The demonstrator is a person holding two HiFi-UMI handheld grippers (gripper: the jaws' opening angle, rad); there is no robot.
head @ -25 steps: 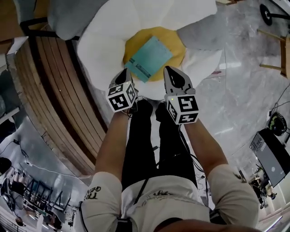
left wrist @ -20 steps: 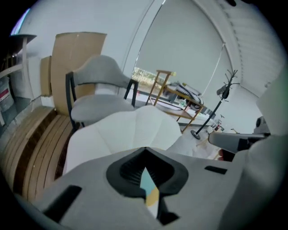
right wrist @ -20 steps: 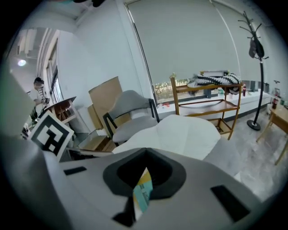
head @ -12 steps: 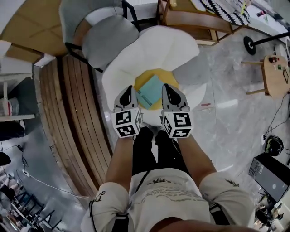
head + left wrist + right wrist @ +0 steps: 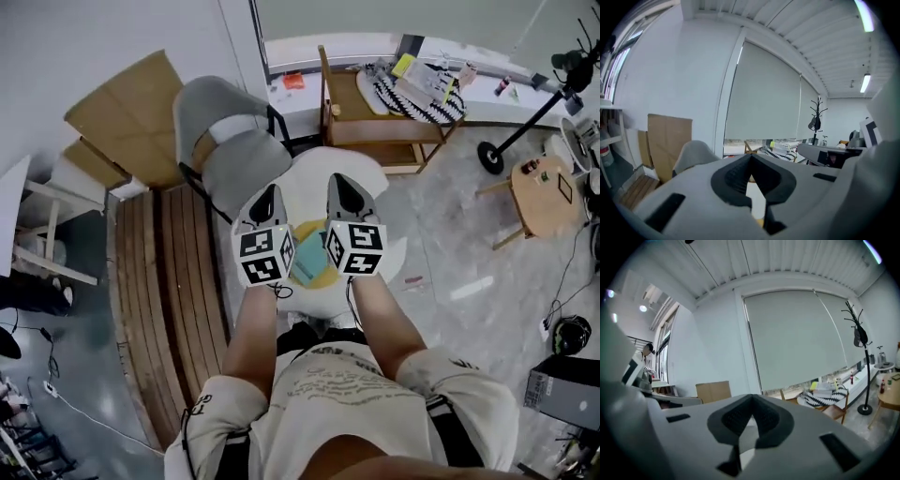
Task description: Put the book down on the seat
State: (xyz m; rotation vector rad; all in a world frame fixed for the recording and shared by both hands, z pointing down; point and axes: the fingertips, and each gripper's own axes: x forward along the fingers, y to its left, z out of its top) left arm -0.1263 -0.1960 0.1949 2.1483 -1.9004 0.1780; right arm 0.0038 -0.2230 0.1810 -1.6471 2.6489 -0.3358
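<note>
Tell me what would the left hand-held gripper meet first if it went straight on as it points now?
Probably the wooden-framed chair under the grey roller blind; the shut left hand-held gripper points nearly level just right of the grey shell chair. Depth is unclear.

Down at six o'clock, right gripper, jaws tight together, nothing between them. From twelve round to two, a pale roller blind, pulled right down. Out at three, a black coat stand, something dark hung on it. At four, a striped cloth heaped over a wooden frame. At eight, a cardboard box against the wall. Far out at nine, a person.
</note>
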